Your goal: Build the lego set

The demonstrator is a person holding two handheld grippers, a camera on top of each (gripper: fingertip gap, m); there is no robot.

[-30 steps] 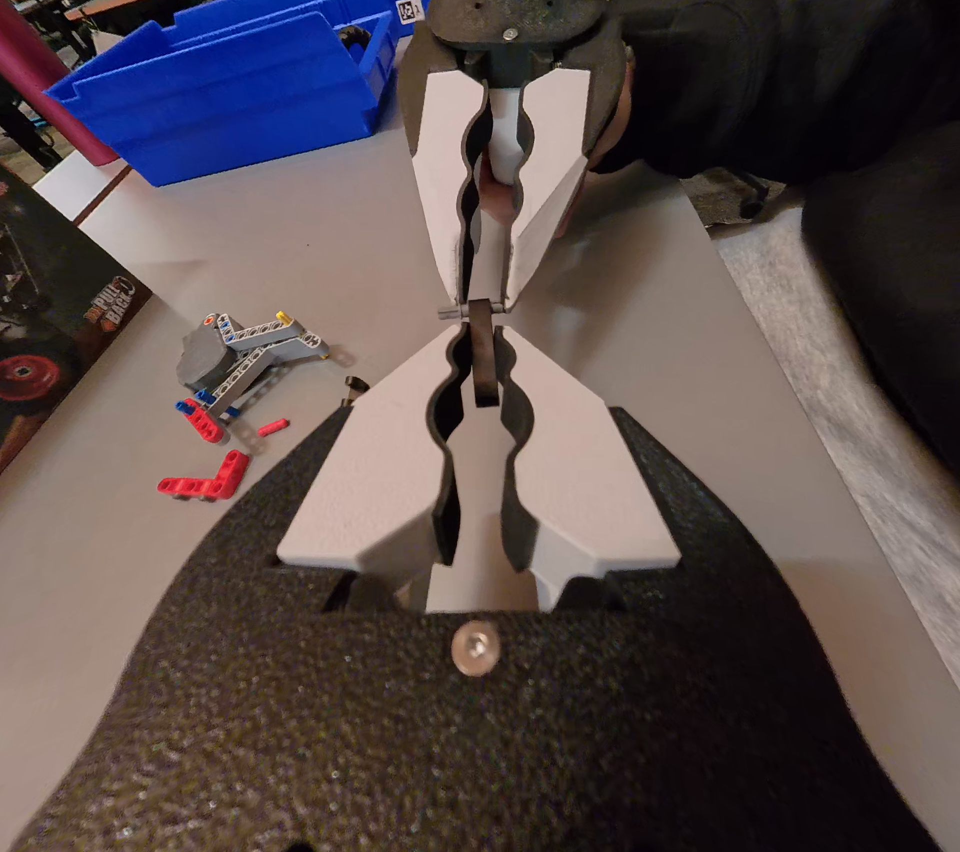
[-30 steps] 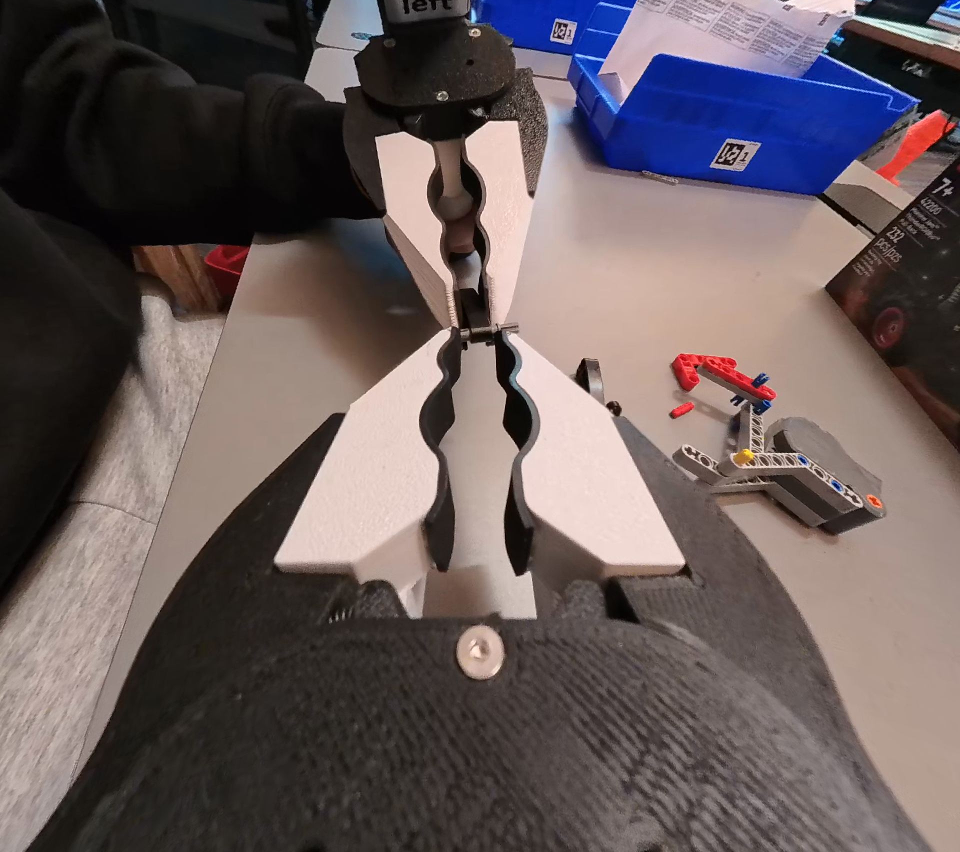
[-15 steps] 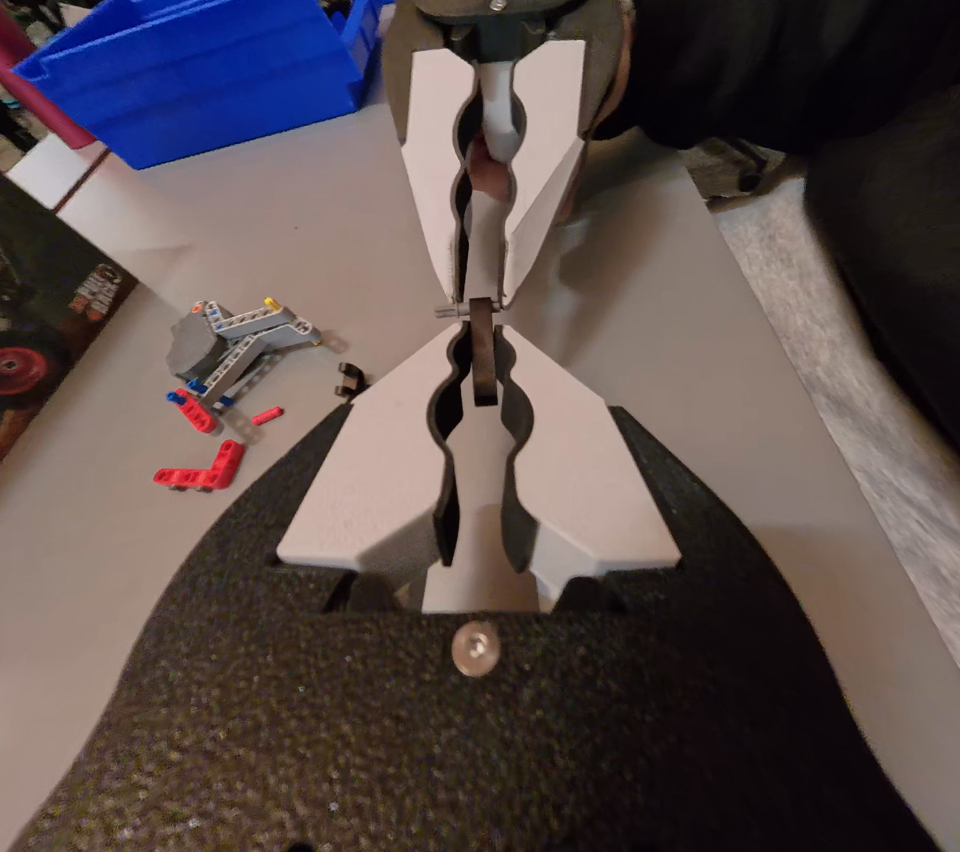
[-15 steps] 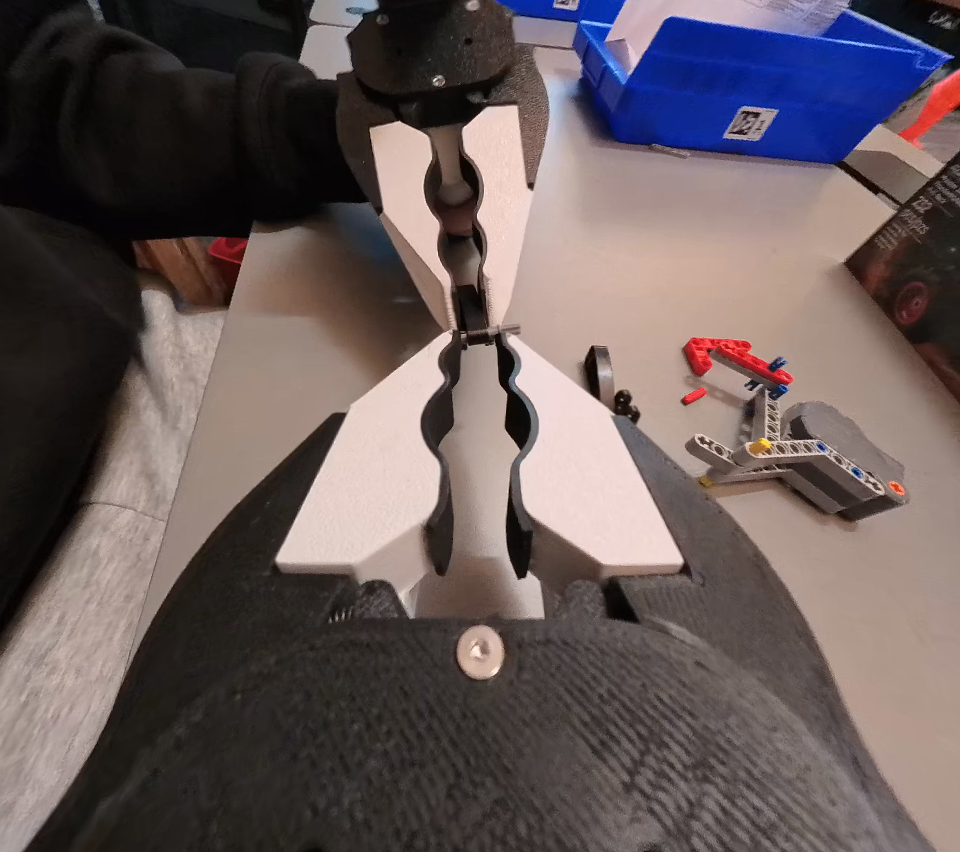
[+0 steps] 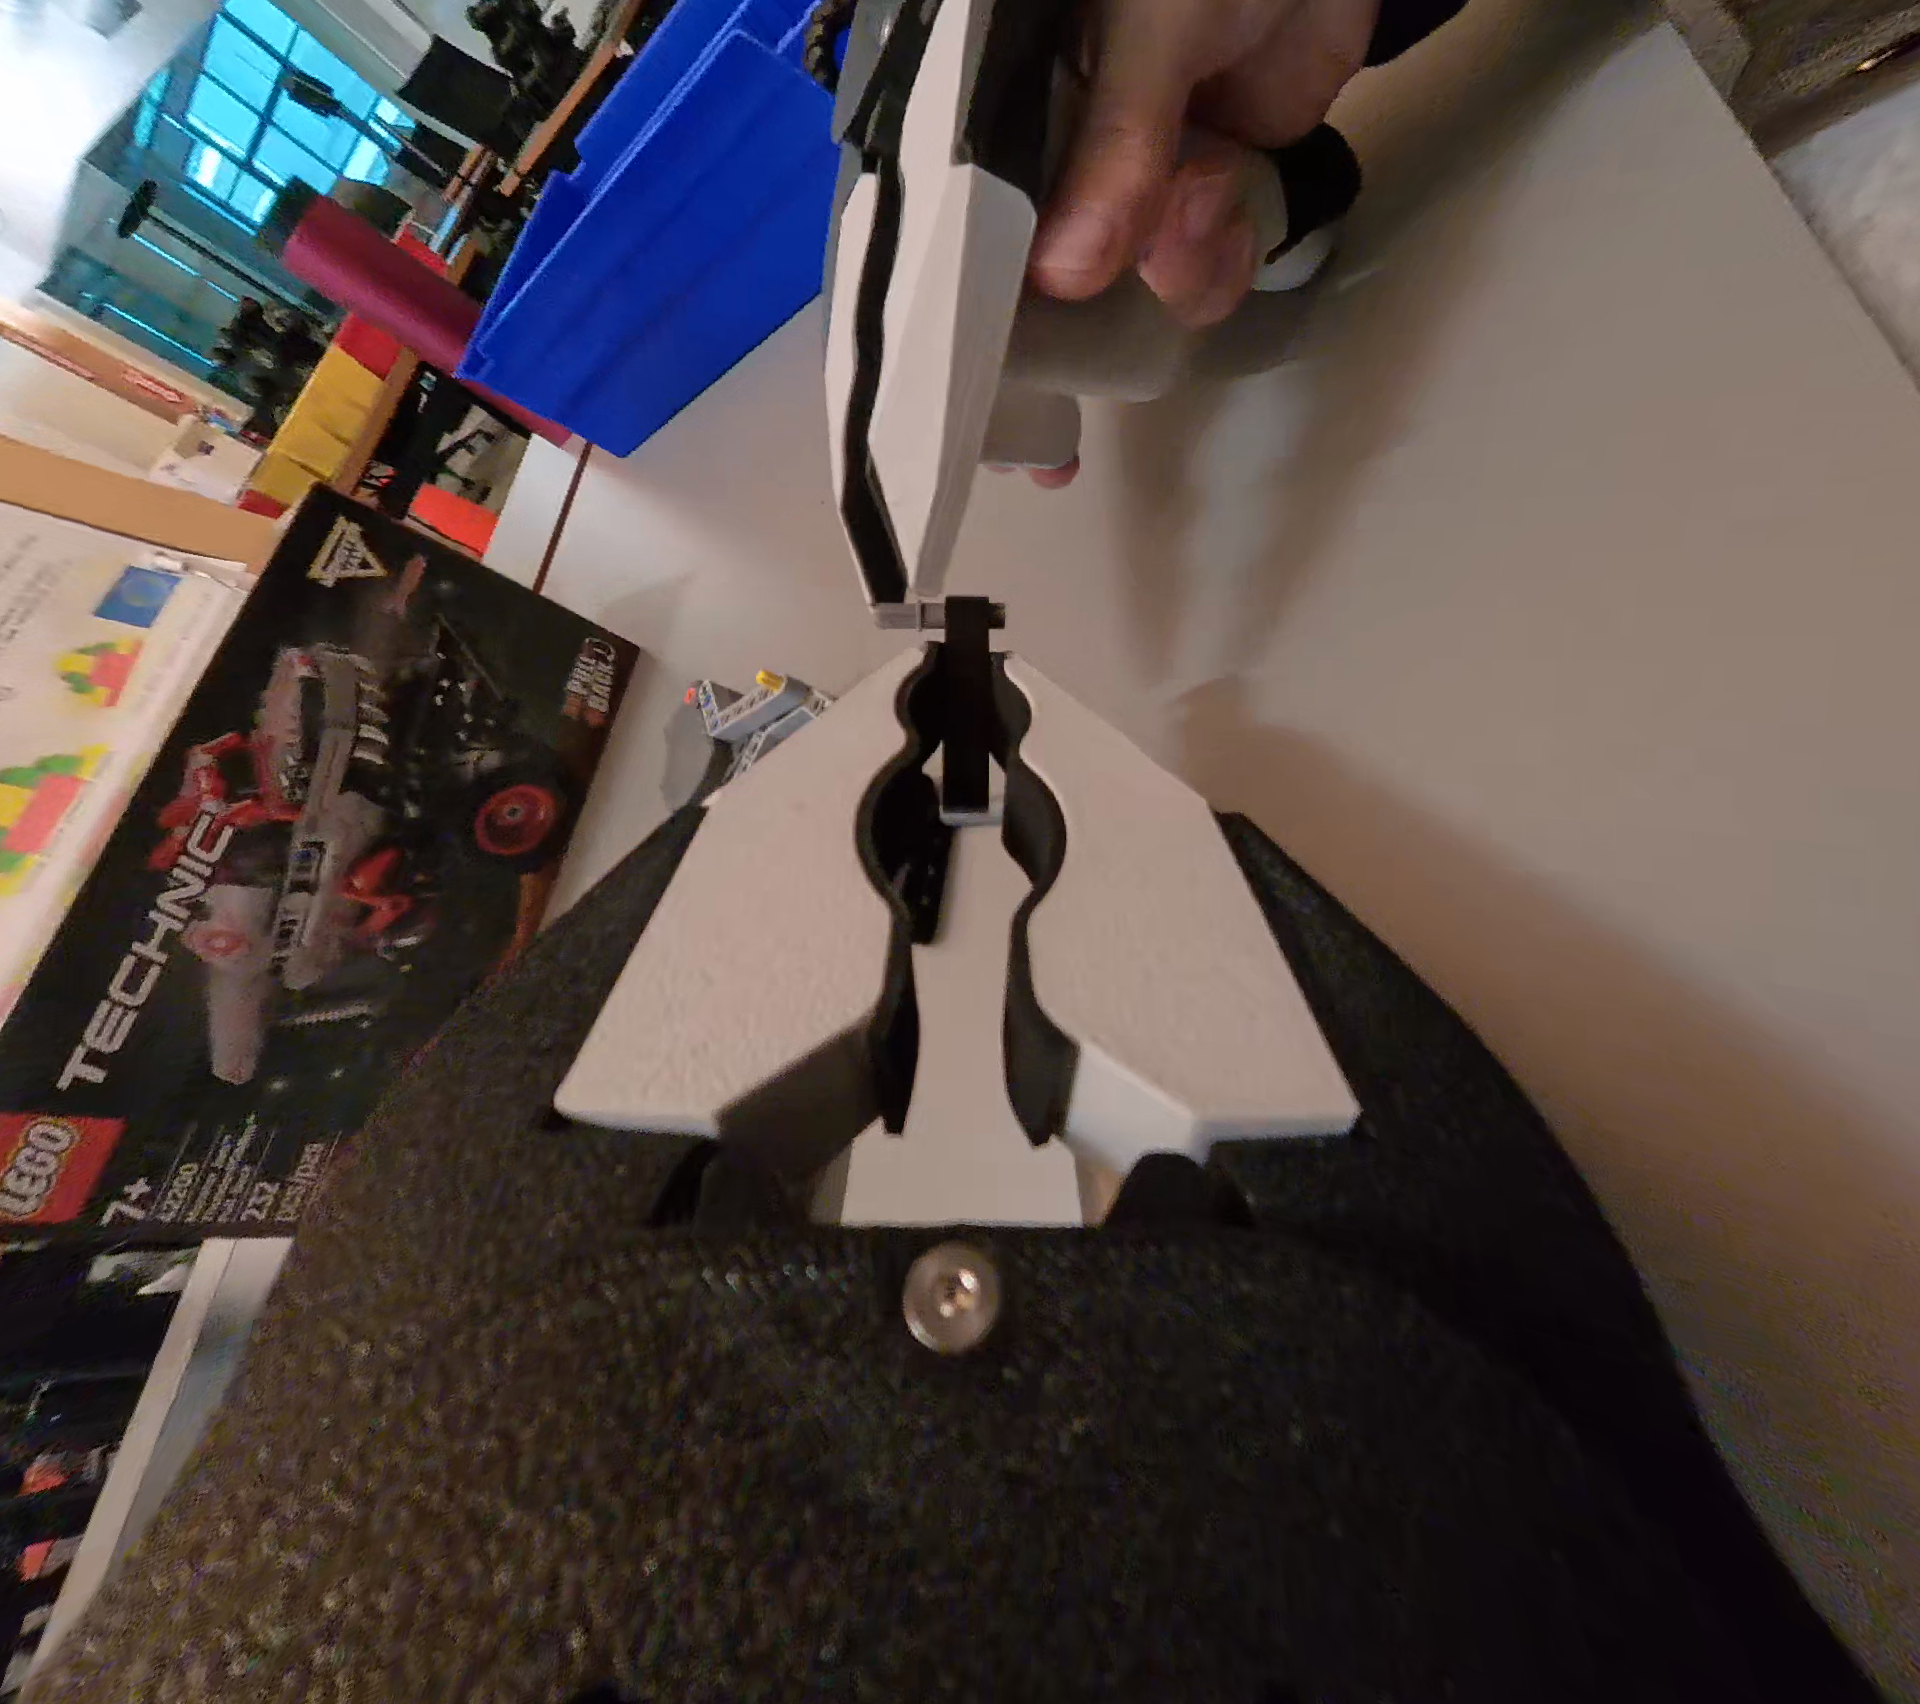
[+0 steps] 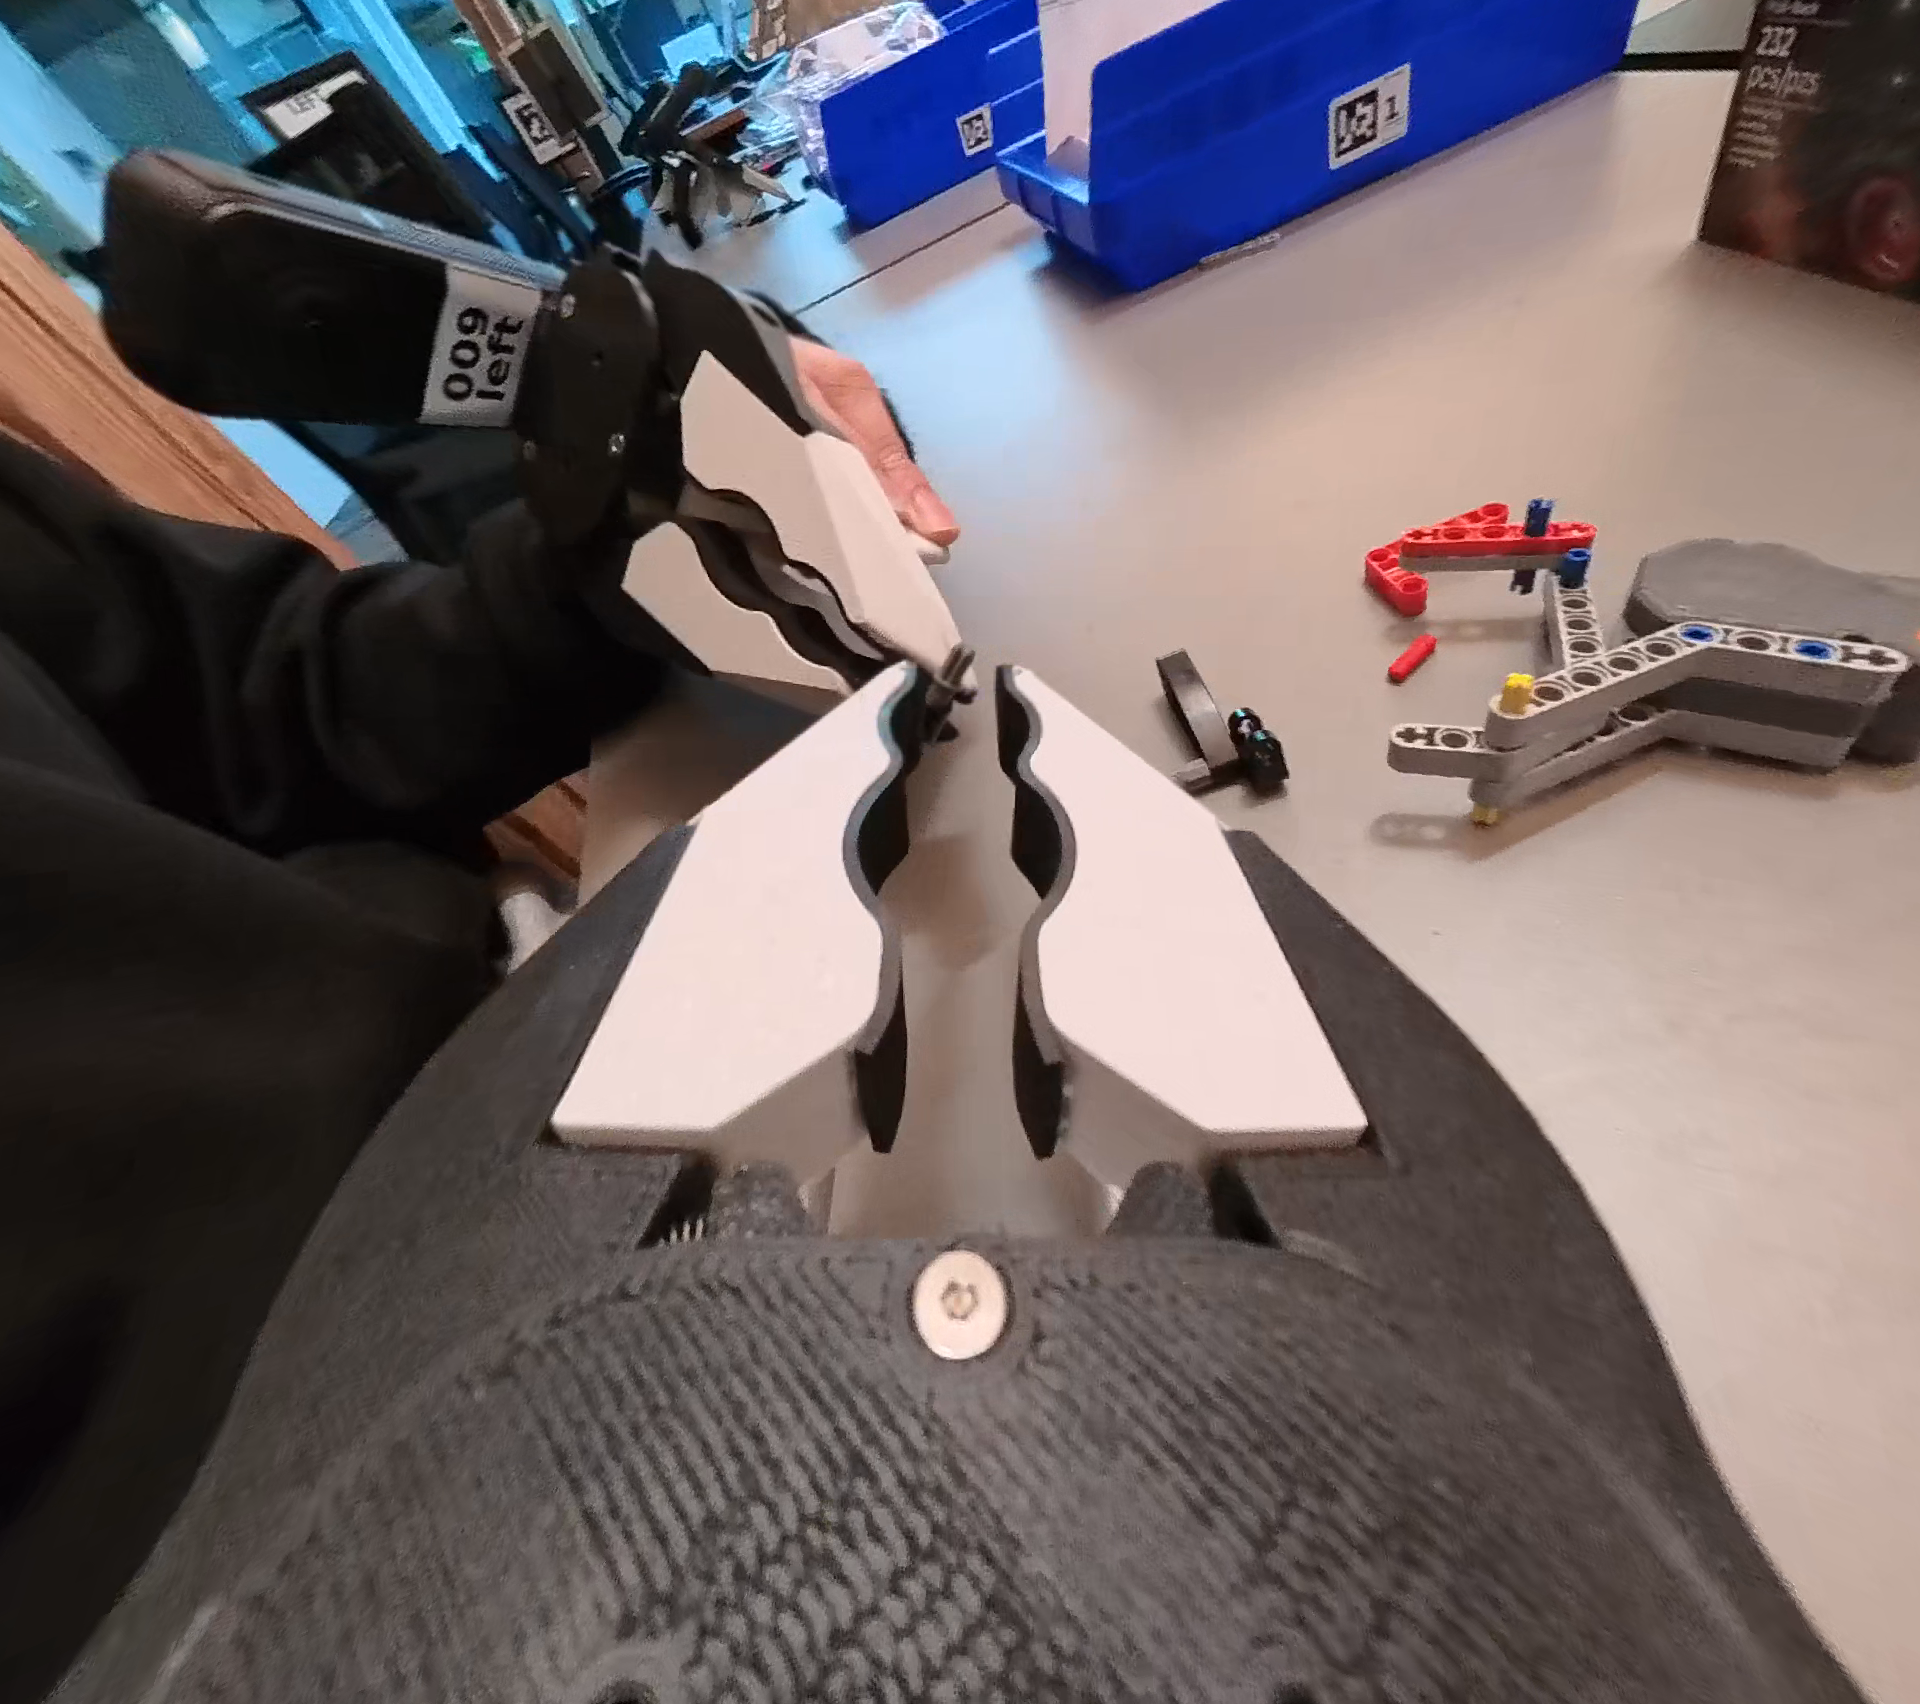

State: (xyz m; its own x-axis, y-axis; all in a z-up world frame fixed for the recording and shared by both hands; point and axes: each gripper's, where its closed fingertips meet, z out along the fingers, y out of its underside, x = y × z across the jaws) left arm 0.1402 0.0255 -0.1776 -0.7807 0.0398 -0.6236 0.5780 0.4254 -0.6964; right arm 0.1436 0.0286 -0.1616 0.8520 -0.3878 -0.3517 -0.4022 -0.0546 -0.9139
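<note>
My left gripper (image 5: 964,667) is shut on a short black beam (image 5: 962,750) and holds it above the table. A grey pin (image 5: 902,614) sits through the beam's top end. It also shows in the right wrist view (image 6: 935,646), coming in from the left. My right gripper (image 6: 958,683) has its fingers a narrow gap apart. The beam end and pin lie against the inner side of one finger, and table shows through the rest of the gap. In the left wrist view the right gripper (image 5: 891,589) comes from above, edge-on, with its tips at the pin's end.
A grey part-built assembly (image 6: 1683,698) lies on the table (image 6: 1455,1083) with a red angled beam (image 6: 1455,548), a small red pin (image 6: 1413,657) and a black piece (image 6: 1216,719). Blue bins (image 6: 1299,127) and the set's box (image 5: 291,833) stand behind. The table edge and a sleeve are close on the left. The tips of both grippers are at nearly the same place.
Both grippers have rolled about a quarter turn against each other, tips still together. The right one now shows side-on, and the left one comes in from the left rather than from straight ahead.
</note>
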